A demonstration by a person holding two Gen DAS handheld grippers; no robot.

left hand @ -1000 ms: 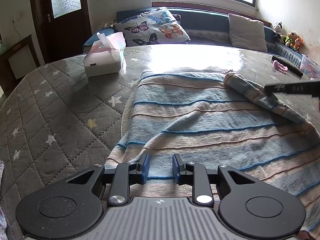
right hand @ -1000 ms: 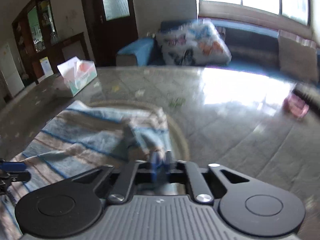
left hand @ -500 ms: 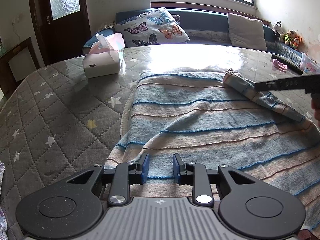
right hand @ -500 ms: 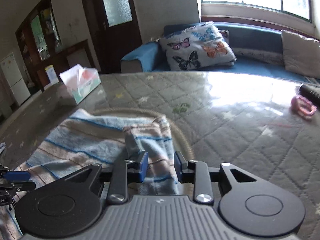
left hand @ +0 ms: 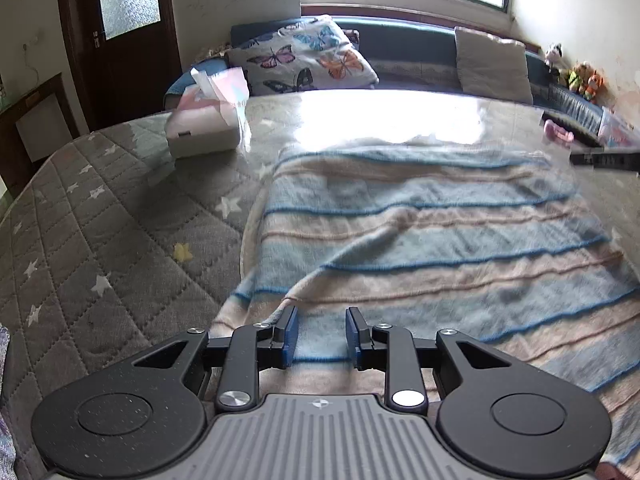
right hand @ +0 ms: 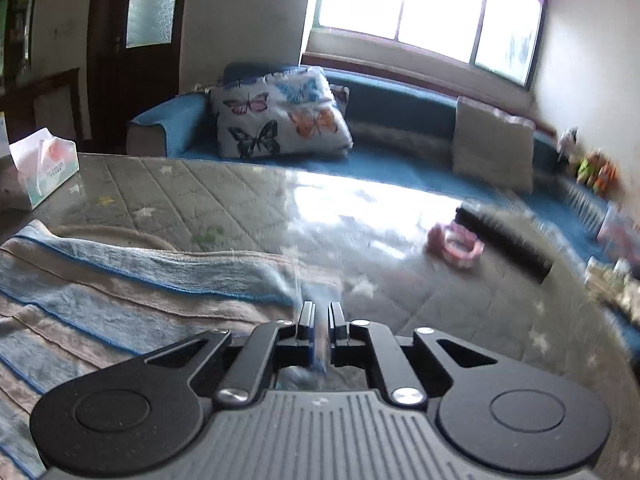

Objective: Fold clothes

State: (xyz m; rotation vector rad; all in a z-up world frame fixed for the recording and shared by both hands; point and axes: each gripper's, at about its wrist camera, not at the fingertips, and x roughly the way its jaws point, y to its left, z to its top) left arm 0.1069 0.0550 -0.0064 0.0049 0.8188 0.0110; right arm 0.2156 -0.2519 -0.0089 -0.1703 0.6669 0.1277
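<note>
A blue, beige and pink striped cloth (left hand: 420,232) lies spread on the grey quilted table. My left gripper (left hand: 319,334) is open, its fingers over the cloth's near edge with nothing between them. My right gripper (right hand: 319,334) is shut on the cloth's right far corner (right hand: 316,300), with the cloth (right hand: 120,280) stretching away to its left. The right gripper's finger (left hand: 604,160) shows as a dark bar at the right edge of the left wrist view.
A tissue box (left hand: 206,124) stands at the table's far left; it also shows in the right wrist view (right hand: 42,168). A pink clip (right hand: 456,246) and a black remote (right hand: 504,244) lie at the far right. A sofa with a butterfly pillow (left hand: 304,60) is behind.
My right gripper has closed on the cloth's corner and pulled it out to the right, so the folded-over strip is now laid flat. My left gripper stayed open in place.
</note>
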